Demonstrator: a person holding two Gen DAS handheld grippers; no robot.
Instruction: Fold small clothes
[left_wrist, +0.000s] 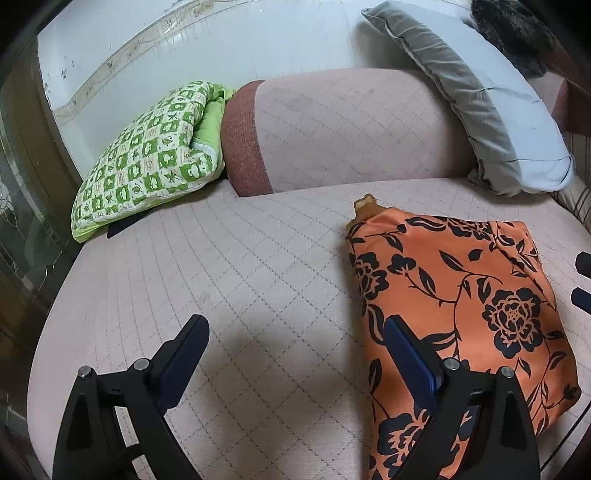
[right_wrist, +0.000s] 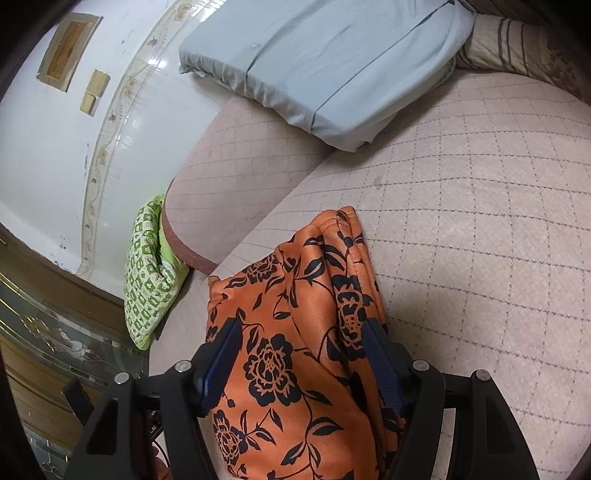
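Silky orange floral cloth garment (left_wrist: 461, 295), matt quilted pink sofa cover (left_wrist: 240, 280), glossy white wall tiles (right_wrist: 44, 155), matt black plastic hand-held gripper (right_wrist: 299, 354)

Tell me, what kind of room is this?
Probably a bedroom: a pink quilted mattress, a grey-blue pillow and a folded green-checked blanket. An orange floral garment lies on the bedding.

No readable text or labels anywhere.
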